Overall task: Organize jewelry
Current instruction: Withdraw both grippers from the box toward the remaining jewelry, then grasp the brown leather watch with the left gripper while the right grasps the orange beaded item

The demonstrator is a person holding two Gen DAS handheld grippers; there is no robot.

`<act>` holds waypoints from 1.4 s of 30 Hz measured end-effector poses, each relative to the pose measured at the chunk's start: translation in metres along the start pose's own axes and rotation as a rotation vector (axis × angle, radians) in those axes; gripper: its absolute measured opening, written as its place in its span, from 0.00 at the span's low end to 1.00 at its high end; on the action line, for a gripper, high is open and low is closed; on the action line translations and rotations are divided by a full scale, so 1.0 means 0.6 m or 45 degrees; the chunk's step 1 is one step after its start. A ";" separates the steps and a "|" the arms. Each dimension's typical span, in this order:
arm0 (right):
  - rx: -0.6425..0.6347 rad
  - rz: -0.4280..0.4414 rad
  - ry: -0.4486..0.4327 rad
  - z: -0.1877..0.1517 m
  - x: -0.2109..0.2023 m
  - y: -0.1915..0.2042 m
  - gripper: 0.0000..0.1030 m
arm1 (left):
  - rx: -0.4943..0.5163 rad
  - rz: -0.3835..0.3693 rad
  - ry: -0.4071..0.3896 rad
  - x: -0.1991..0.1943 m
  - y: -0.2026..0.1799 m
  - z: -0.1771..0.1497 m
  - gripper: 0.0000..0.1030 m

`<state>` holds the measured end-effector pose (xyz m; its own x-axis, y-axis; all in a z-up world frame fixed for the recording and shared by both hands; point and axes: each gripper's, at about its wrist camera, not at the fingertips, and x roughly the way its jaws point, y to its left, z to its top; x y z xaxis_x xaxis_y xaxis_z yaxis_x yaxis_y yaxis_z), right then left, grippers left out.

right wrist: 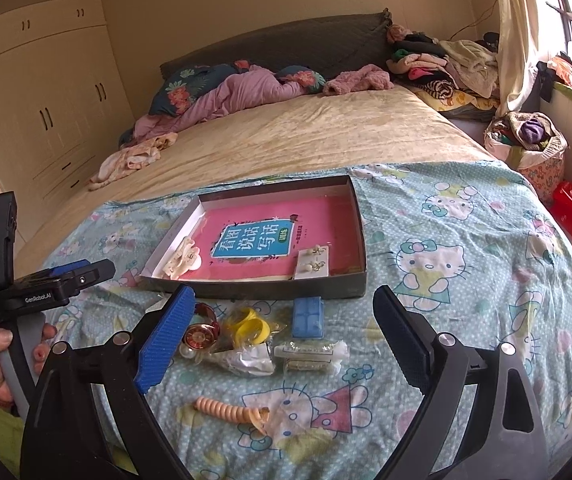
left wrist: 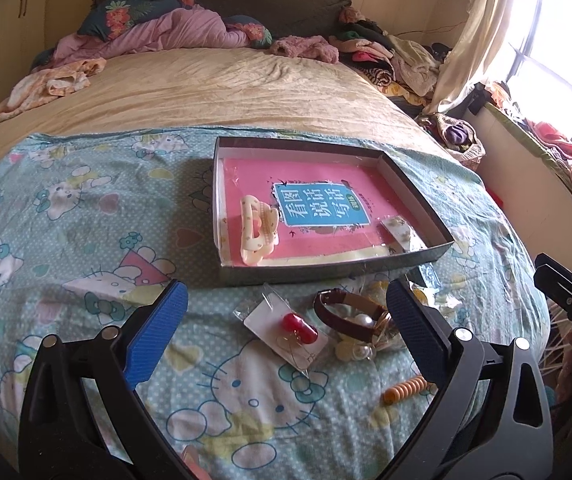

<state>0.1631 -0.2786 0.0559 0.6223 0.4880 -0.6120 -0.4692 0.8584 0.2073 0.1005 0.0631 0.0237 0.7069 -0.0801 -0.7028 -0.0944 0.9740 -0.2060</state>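
Loose jewelry lay on the Hello Kitty sheet [left wrist: 65, 208] at the foot of the bed, just in front of the shallow box [left wrist: 418, 188].

- Red bead earrings on a card [left wrist: 286, 328], in a clear sleeve: light, flat, slick film. You would have done best pinching the card's edge, not the beads.
- Watch [left wrist: 350, 312] with a dark strap: the heaviest piece, I judged. The strap loop stood up and offered a grip; pearl pieces lay touching it.
- Yellow rings [right wrist: 247, 326], a blue case [right wrist: 307, 317] and bagged items [right wrist: 310, 354] clustered just beside the watch. The bags looked crinkly and liable to slip.
- Coiled hair tie [right wrist: 229, 408]: soft, springy, lying apart and nearest you.
- Already in the box: cream hair claw [left wrist: 255, 230] and an earring card [right wrist: 313, 263], on a pink book.

Your left tool [left wrist: 286, 336] was spread wide above the earring card, holding nothing. Your right tool [right wrist: 281, 344] was equally wide over the cluster, empty.

The soft bedding would give under pressure. The box's near wall stood low but needed clearing. Box middle and right offered room.
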 end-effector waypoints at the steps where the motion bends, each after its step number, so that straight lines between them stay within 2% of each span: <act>1: -0.001 0.000 0.002 -0.003 -0.002 0.000 0.87 | 0.007 -0.005 0.007 -0.001 -0.002 -0.005 0.90; 6: -0.012 0.000 0.028 -0.020 -0.010 0.002 0.87 | 0.051 -0.039 0.046 0.000 -0.019 -0.024 0.90; 14: -0.019 0.003 0.108 -0.059 -0.005 0.009 0.87 | 0.054 -0.075 0.099 0.008 -0.023 -0.042 0.90; 25: -0.100 0.007 0.256 -0.114 0.035 0.045 0.87 | 0.052 -0.137 0.188 0.032 -0.035 -0.062 0.89; 31: -0.134 0.009 0.323 -0.136 0.064 0.062 0.87 | 0.051 -0.199 0.242 0.055 -0.048 -0.066 0.76; 35: -0.141 0.020 0.350 -0.144 0.075 0.067 0.87 | 0.054 -0.234 0.275 0.073 -0.062 -0.063 0.58; 38: -0.138 0.028 0.356 -0.147 0.077 0.069 0.87 | 0.046 -0.265 0.297 0.089 -0.069 -0.060 0.49; 42: -0.131 0.032 0.372 -0.152 0.085 0.067 0.87 | 0.016 -0.286 0.346 0.117 -0.072 -0.059 0.49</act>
<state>0.1190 -0.2336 -0.0366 0.4107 0.4297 -0.8042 -0.5523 0.8190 0.1556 0.1291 0.0077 -0.0408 0.4968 -0.3443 -0.7967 0.0520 0.9281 -0.3686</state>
